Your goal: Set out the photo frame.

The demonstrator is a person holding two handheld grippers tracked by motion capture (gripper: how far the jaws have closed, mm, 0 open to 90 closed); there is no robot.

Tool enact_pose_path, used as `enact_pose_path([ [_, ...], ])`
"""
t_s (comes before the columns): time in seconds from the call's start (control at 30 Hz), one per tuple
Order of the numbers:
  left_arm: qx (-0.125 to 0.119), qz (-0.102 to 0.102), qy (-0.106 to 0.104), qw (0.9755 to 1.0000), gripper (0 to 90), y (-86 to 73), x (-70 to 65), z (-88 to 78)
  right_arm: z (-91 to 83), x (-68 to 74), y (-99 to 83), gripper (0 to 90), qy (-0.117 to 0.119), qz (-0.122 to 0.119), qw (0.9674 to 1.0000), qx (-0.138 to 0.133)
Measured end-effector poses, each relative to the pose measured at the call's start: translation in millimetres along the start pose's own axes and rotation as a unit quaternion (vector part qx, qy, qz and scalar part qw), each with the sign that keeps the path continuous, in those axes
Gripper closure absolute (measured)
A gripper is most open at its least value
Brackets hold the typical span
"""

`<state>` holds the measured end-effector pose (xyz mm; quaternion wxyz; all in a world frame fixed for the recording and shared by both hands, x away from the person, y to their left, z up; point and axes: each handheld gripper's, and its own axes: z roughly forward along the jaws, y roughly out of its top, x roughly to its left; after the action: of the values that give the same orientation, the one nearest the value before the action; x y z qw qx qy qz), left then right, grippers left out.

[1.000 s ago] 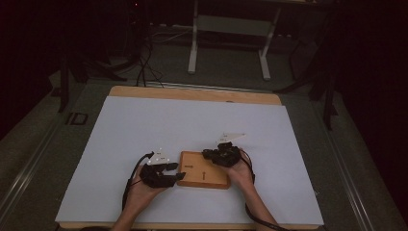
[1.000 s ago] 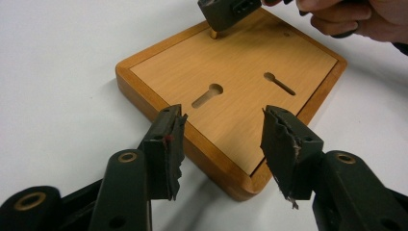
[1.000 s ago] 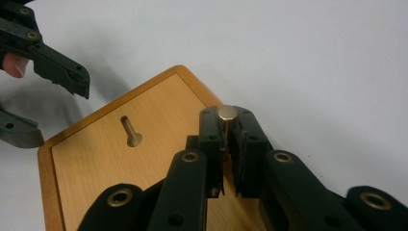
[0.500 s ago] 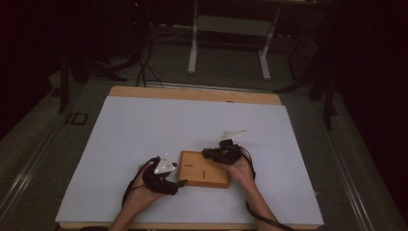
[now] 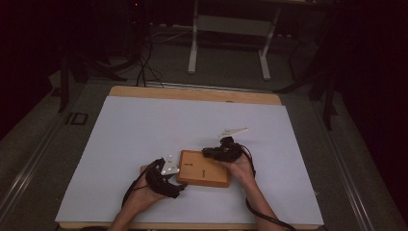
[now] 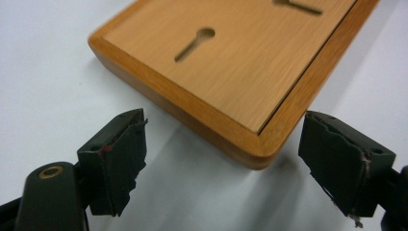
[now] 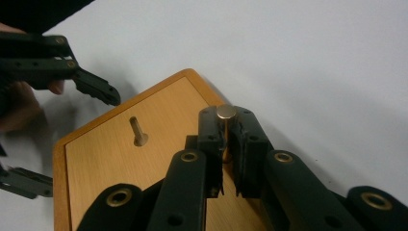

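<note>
On the white tabletop [image 5: 144, 125] lay a wooden board [image 5: 204, 168] with keyhole slots [image 6: 195, 43]. Our right claw [image 7: 226, 144] pinched a brass pin [image 7: 226, 112] over it; our left claw [image 6: 226, 163] stood spread around its near corner. We judged it best to steady the board first, then lower the pin squarely

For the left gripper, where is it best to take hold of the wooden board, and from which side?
Probably the near rounded corner of the wooden board, approached low and level from the left gripper. The board lies flat on the white table, so only its thin edges offer grip; the open jaws already stand on either side of that corner.
</note>
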<state>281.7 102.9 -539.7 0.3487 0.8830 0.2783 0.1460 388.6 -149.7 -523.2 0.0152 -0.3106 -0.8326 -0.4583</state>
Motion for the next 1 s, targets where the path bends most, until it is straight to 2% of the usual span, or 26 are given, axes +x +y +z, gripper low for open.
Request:
enact_pose_path([
  [0.27, 0.005, 0.002, 0.002, 1.0000, 17.0, -0.2, 1.3, 2.5, -0.1, -3.0, 1.8, 83.8, 0.010, 0.009, 0.9999, 0.004],
  [0.47, 0.002, 0.014, 0.012, 0.9998, 17.0, 0.1, -0.3, 2.1, -1.5, -3.8, 2.2, 84.4, 0.025, 0.012, 0.9995, 0.014],
  [0.53, -0.001, 0.023, 0.023, 0.9995, 18.1, 0.3, -1.9, 1.4, -1.8, -4.2, 2.2, 84.6, 0.031, 0.013, 0.9993, 0.017],
  [0.57, -0.006, 0.031, 0.031, 0.9990, 19.0, 0.6, -3.1, 0.5, -1.9, -4.5, 2.2, 84.7, 0.034, 0.013, 0.9992, 0.018],
  [0.7, -0.026, 0.042, 0.047, 0.9977, 22.3, 1.3, -6.0, -3.4, -2.3, -7.1, 1.0, 84.9, 0.050, 0.024, 0.9983, 0.019],
  [0.8, -0.036, 0.049, 0.051, 0.9968, 22.8, 1.4, -7.0, -6.5, -2.8, -8.6, 0.0, 85.0, 0.056, 0.030, 0.9979, 0.017],
  [0.9, -0.052, 0.065, 0.054, 0.9951, 23.2, 2.1, -10.6, -9.7, -3.1, -8.5, 0.1, 85.0, 0.059, 0.027, 0.9977, 0.019],
  [1.0, -0.066, 0.071, 0.051, 0.9940, 23.9, 3.0, -12.4, -12.8, -3.5, -7.5, 0.4, 85.0, 0.063, 0.022, 0.9975, 0.023],
])
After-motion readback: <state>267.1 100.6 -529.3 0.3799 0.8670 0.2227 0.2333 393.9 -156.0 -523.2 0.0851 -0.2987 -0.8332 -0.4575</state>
